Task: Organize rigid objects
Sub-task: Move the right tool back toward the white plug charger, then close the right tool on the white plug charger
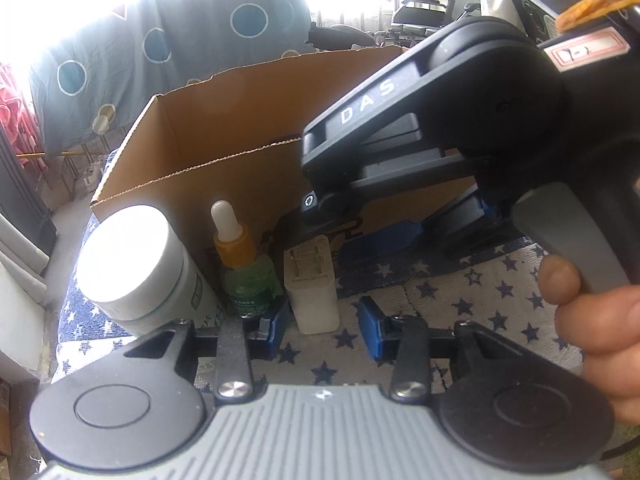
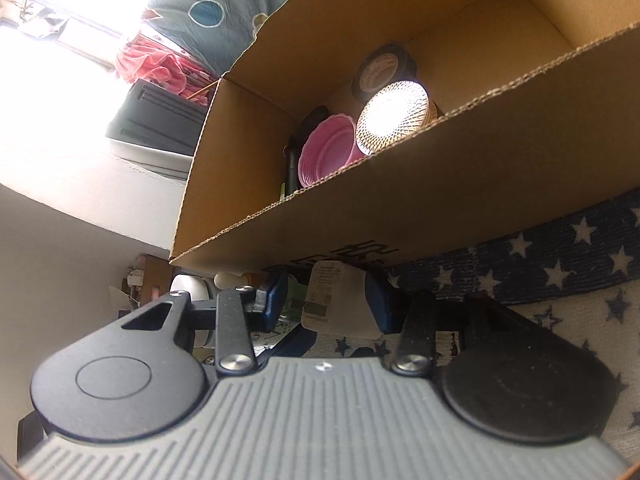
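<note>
A white charger block point(image 1: 313, 285) stands on the star-patterned cloth in front of a cardboard box point(image 1: 240, 128). Beside it are a green dropper bottle point(image 1: 246, 272) with an orange collar and a white-lidded jar point(image 1: 132, 256). My left gripper point(image 1: 324, 326) is open, low on the cloth, its blue fingers on either side of the charger's base, apart from it. My right gripper point(image 2: 328, 300) comes in from the right and is open around the charger point(image 2: 340, 304), with one blue pad against its right face. It also shows in the left wrist view point(image 1: 380, 236).
The box point(image 2: 400, 208) holds a pink ridged lid point(image 2: 326, 156), a gold textured lid point(image 2: 394, 118) and a dark jar point(image 2: 382, 68). A grey circle-print curtain point(image 1: 160, 40) hangs behind. The person's hand point(image 1: 600, 320) holds the right gripper's handle.
</note>
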`<move>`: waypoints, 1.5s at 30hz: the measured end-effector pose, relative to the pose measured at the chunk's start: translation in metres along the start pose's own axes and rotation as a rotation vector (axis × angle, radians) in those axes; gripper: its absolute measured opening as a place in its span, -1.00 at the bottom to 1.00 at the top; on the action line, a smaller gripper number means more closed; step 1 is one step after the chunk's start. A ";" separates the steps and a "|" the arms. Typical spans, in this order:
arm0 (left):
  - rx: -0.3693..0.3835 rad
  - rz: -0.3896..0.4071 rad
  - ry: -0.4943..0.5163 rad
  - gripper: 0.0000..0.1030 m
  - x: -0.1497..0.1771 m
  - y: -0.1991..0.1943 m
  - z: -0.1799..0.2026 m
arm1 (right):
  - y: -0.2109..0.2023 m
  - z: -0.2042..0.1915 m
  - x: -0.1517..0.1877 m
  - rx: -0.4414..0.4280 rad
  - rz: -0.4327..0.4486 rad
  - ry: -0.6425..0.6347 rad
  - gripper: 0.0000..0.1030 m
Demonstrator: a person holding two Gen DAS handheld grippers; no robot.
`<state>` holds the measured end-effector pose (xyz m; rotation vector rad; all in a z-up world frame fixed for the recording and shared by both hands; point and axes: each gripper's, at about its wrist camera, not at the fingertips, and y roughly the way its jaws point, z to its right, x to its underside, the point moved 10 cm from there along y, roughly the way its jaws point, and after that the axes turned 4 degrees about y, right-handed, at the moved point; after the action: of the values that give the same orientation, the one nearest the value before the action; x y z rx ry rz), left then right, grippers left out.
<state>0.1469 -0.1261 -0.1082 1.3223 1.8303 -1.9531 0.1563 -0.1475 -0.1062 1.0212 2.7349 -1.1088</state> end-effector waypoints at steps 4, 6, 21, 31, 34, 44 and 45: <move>-0.008 -0.018 -0.032 -0.22 0.002 0.008 -0.004 | 0.006 0.000 0.001 0.002 -0.007 0.005 -0.19; -0.005 -0.026 -0.040 -0.24 0.005 0.012 -0.004 | 0.009 0.001 0.003 0.008 -0.009 0.007 -0.20; 0.071 0.013 -0.083 -0.46 0.011 -0.001 0.008 | -0.005 0.007 0.015 0.011 -0.025 0.036 -0.28; 0.137 -0.020 -0.033 -0.45 0.031 -0.014 0.034 | -0.028 0.021 0.038 0.042 -0.029 0.044 -0.27; 0.141 -0.039 -0.028 -0.44 0.031 -0.014 0.032 | -0.029 0.023 0.043 0.033 -0.022 0.051 -0.26; 0.135 -0.063 -0.046 -0.41 0.026 -0.011 0.030 | -0.035 0.033 0.048 0.032 -0.025 0.051 -0.28; 0.136 -0.064 -0.048 -0.41 0.025 -0.011 0.029 | -0.035 0.033 0.048 0.031 -0.024 0.052 -0.28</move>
<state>0.1106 -0.1377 -0.1210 1.2557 1.7677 -2.1570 0.0913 -0.1596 -0.1209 1.0380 2.7860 -1.1480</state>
